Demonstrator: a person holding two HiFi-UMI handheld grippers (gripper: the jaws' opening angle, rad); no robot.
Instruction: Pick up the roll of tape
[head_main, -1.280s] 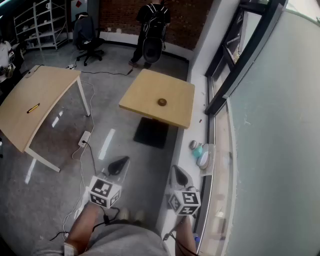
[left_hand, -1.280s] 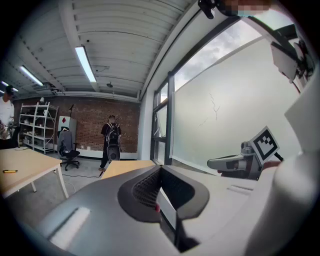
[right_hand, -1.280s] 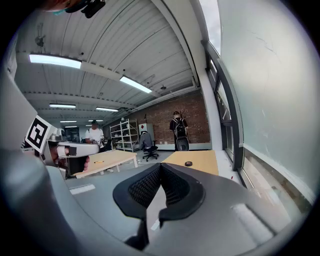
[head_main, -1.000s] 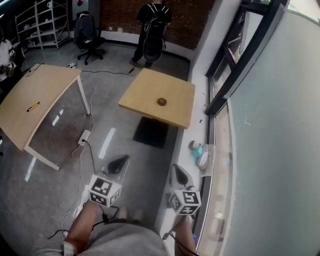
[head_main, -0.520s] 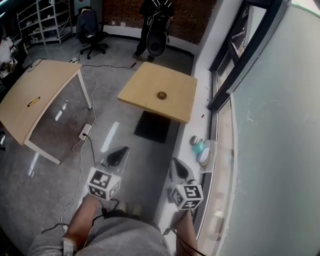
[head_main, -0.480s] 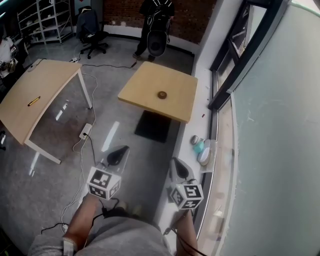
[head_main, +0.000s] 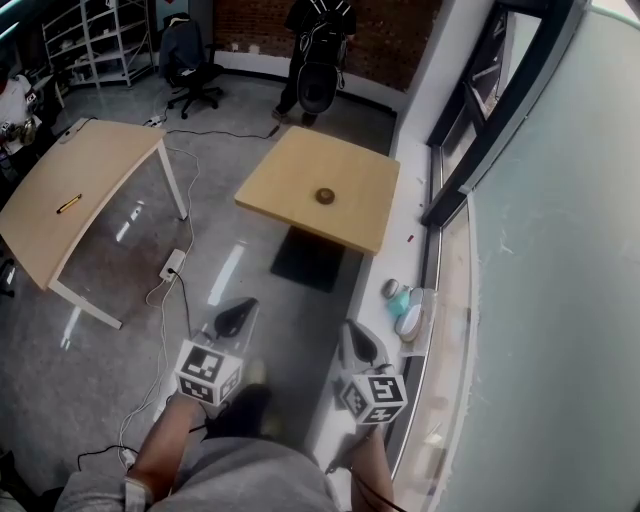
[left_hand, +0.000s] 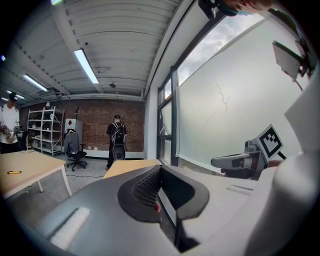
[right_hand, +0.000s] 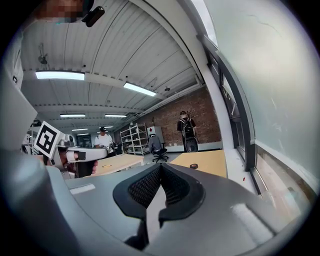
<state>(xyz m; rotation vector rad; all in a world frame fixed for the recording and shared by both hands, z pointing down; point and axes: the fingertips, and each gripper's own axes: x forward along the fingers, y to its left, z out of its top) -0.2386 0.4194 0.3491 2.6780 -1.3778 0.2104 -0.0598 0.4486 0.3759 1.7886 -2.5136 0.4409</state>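
- Roll of tape, small, round and dark brown, is seen lying flat near the middle of a square wooden table; nothing else is on the top.
- A few small items, one teal and one white, are grouped on the white window sill just beside the table; what they are cannot be made out.
- A black base is seen under the table on the polished grey floor, where a power strip and cables are laid.
- A longer desk bearing a yellow item is placed at left.
- An office chair, shelving and a person with a backpack are seen before the brick wall.
- Left gripper and right gripper are held side by side, well apart from the table, each with jaws pressed together and nothing between them.
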